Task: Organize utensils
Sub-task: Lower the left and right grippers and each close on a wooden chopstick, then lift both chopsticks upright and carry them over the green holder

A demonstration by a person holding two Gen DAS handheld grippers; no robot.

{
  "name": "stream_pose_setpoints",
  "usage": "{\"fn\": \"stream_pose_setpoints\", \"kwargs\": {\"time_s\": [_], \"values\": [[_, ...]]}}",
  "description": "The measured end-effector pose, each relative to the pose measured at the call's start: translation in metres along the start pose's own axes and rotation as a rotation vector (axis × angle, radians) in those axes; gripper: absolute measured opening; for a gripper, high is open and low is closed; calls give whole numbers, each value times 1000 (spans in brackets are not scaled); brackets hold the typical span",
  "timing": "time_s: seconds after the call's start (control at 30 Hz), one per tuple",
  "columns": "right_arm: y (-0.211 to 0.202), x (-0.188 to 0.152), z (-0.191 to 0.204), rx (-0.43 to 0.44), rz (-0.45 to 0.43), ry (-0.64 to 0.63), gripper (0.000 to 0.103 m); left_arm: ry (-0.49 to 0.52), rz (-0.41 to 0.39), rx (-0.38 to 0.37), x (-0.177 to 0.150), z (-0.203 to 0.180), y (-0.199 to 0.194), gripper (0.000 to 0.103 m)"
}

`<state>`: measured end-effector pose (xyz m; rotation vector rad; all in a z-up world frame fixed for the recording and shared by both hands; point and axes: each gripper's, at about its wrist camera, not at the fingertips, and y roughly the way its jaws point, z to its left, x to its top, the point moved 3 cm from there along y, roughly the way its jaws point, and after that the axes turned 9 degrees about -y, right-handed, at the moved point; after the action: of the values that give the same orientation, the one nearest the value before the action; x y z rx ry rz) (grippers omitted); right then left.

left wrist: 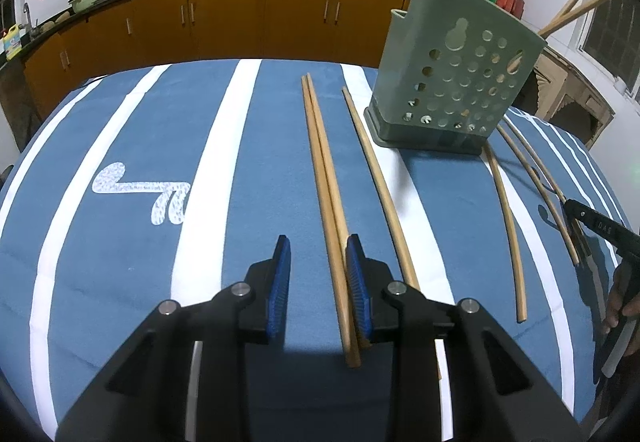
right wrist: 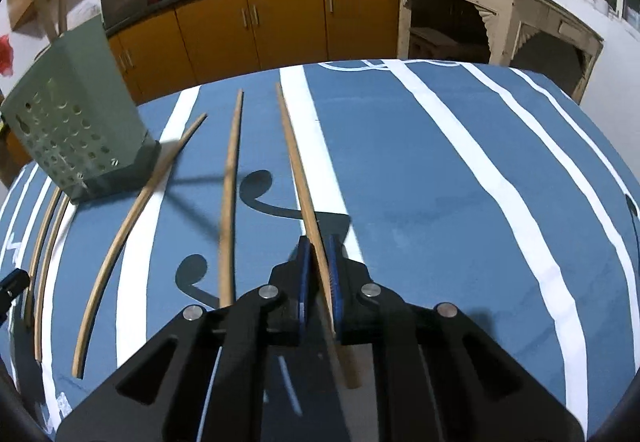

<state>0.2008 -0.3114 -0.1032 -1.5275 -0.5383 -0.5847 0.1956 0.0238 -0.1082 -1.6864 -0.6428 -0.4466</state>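
Left wrist view. Blue tablecloth with white stripes (left wrist: pixel 120 145) covers the table. Left gripper (left wrist: pixel 316 274) points down at the cloth, jaws partly apart, blue pads showing; nothing is clamped. A pair of chopsticks (left wrist: pixel 324 177) lies side by side, running away from the camera; their near ends pass just inside the right-hand finger (left wrist: pixel 358 282), touching or nearly touching its pad, with a clear gap to the other finger. A single chopstick (left wrist: pixel 376 181) lies just right of that pair, its near end hidden behind the same finger. Farther back and to the right stands the grey-green perforated utensil holder (left wrist: pixel 452 81), upright on the cloth, with wooden handles sticking out of its top. Right of the holder, a curved chopstick (left wrist: pixel 508 226) lies flat on the cloth. At the right edge, the right gripper (left wrist: pixel 576 217) is seen as a dark tip closed on a thin stick.

Right wrist view. The holder sits far left (right wrist: pixel 76 121). Beside its base a curved chopstick (right wrist: pixel 132 217) lies on the cloth. Next a straight chopstick (right wrist: pixel 230 193), blurred. Then the held chopstick (right wrist: pixel 298 169): the right gripper's (right wrist: pixel 319 274) jaws are pinched nearly together on it, the stick passing between the pads and extending forward and behind. Right of it, only striped cloth.
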Motion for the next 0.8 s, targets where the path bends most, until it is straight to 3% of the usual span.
{"fn": "stream_pose_setpoints", "kwargs": {"time_s": [0.17, 0.43, 0.53, 0.6, 0.8], "values": [[0, 0, 0, -4, 0, -7, 10, 15, -6, 24, 1, -2, 0, 21], [-2, -1, 4, -7, -1, -18, 10, 27, -2, 44, 1, -3, 2, 21], [-3, -3, 9, -1, -1, -40, 10, 39, 5, 74, 1, -5, 5, 19], [-5, -4, 10, -7, 0, -51, 10, 30, 4, 99, 2, -2, 6, 9], [-7, -9, -5, -9, -1, 11, 10, -33, -11, 167, 7, 24, 2, 8]]}}
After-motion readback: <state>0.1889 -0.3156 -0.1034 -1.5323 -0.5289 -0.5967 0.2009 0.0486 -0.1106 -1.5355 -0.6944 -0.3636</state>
